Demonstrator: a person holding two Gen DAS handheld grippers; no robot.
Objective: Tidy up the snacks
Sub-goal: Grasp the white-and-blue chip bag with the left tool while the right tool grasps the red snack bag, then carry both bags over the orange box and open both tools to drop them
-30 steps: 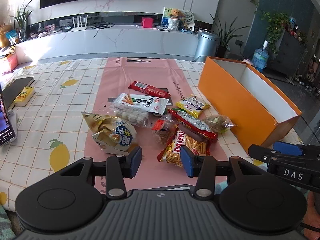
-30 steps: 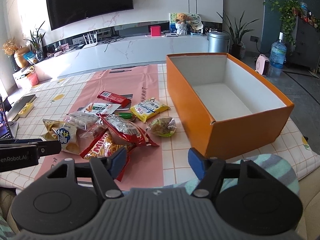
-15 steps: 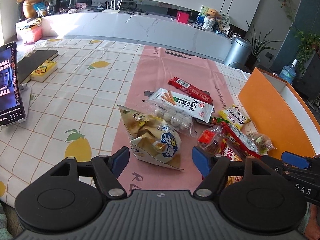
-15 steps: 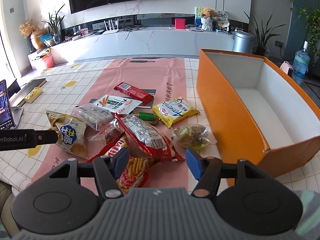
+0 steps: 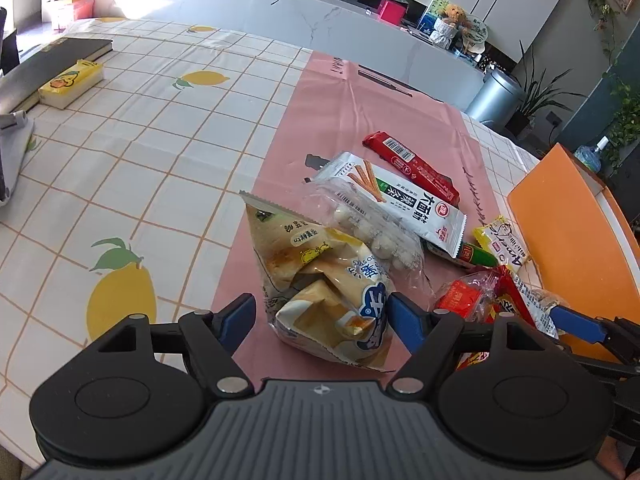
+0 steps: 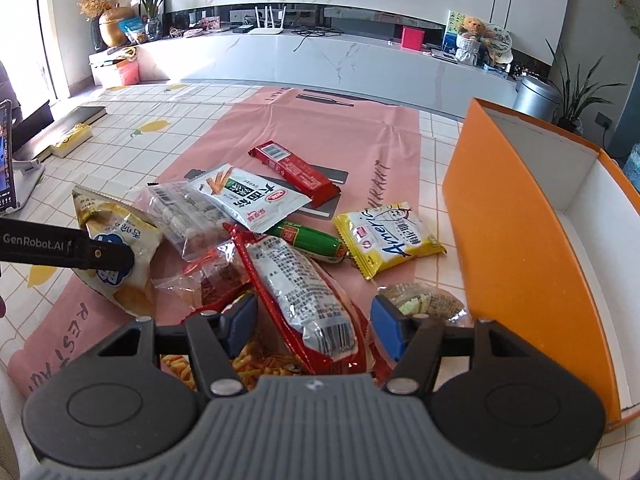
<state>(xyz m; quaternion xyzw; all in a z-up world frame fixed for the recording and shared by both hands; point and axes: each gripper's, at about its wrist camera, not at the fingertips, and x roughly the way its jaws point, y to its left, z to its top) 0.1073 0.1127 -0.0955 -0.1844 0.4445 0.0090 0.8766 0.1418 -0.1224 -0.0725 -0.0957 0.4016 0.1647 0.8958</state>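
Several snack packs lie in a pile on a pink mat (image 5: 352, 96). My left gripper (image 5: 322, 318) is open, its fingers on either side of a beige chip bag (image 5: 320, 284), low over it. My right gripper (image 6: 314, 322) is open, its fingers on either side of a red-edged clear snack pack (image 6: 304, 292) that lies on a pack of orange sticks (image 6: 256, 364). An open orange box (image 6: 520, 248) stands to the right, with nothing in the part I see. The left gripper's finger (image 6: 64, 250) shows over the chip bag (image 6: 120, 248) in the right wrist view.
Other packs in the pile: a red bar (image 6: 296, 170), a white biscuit-stick pack (image 6: 250, 196), a clear bag of white balls (image 6: 188, 212), a green sausage (image 6: 308, 238), a yellow pack (image 6: 388, 236), a small clear pack (image 6: 420, 304). A phone on a stand (image 6: 8, 164) and a book (image 5: 52, 60) are at the left.
Both grippers have moved forward and down toward the pile. The left one has closed in on the chip bag, the right one on the red-edged pack. Both stay open.
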